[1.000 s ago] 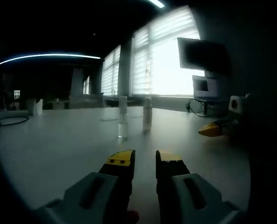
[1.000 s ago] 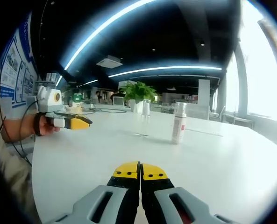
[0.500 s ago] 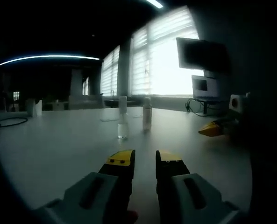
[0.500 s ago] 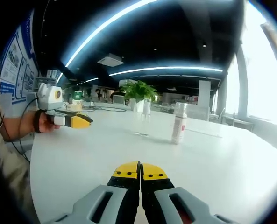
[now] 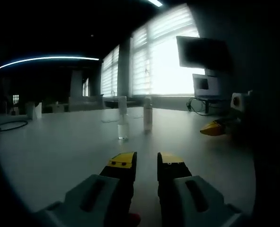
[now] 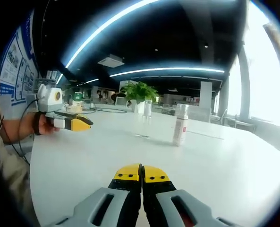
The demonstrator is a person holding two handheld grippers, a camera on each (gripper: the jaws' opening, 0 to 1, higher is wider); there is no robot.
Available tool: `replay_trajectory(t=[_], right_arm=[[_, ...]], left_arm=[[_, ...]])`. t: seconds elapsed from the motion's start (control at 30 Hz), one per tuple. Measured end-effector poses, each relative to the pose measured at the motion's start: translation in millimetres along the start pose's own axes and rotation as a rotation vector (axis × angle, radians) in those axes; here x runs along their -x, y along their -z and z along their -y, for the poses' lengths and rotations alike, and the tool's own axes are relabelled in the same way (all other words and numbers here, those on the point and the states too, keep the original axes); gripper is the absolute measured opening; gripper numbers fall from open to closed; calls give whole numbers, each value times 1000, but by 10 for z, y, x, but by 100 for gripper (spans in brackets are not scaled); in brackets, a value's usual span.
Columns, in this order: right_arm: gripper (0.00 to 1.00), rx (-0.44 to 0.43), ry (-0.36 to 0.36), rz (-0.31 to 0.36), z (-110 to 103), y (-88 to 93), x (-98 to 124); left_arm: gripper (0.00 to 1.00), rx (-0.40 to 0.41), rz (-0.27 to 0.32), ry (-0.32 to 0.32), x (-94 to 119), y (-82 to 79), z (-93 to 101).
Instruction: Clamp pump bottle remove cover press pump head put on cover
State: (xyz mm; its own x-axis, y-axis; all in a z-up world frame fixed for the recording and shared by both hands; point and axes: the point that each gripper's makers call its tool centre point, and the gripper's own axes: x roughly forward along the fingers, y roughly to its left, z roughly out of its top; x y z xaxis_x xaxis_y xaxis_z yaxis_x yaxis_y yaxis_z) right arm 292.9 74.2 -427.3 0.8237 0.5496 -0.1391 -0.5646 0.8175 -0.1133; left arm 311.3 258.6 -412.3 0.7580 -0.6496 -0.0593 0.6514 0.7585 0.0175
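Note:
Two small bottles stand upright near the middle of the white table (image 6: 215, 156). One is a clear bottle (image 5: 123, 125) (image 6: 144, 124) with a tall clear cover. The other is an opaque white pump bottle (image 5: 148, 115) (image 6: 180, 125) with a cap on. My left gripper (image 5: 146, 160) hovers low over the table, well short of both bottles, its yellow-tipped jaws slightly apart and empty. It also appears at the left of the right gripper view, the left gripper (image 6: 78, 124) held by a hand. My right gripper (image 6: 141, 173) is shut with nothing in it, and the right gripper (image 5: 215, 129) shows at the right.
A potted plant (image 6: 139, 93) stands at the far side of the table. A monitor (image 5: 203, 56) and a smaller screen (image 5: 203, 85) sit near the bright windows. A black cable (image 5: 7, 126) loops on the table's left.

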Motion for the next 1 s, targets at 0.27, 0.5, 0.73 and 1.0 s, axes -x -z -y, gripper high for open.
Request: replay_trajectory(t=[0.27,0.5,0.73,1.0], right_arm=[[0,4,-1,2,-2,-5,-3],[0,5,-1,1,-3,-5,-9],[0,4,-2,2,-6,-7,-9],[0,1,-2,5,-2,-11,-8]], left_arm=[[9,0,-1,-2,0,7,-26],[9,4,-1,-3,2,8,-28],[9,-4,4,-3,2,2,-37],[9,-7,-2,-3,1,16,-36]])
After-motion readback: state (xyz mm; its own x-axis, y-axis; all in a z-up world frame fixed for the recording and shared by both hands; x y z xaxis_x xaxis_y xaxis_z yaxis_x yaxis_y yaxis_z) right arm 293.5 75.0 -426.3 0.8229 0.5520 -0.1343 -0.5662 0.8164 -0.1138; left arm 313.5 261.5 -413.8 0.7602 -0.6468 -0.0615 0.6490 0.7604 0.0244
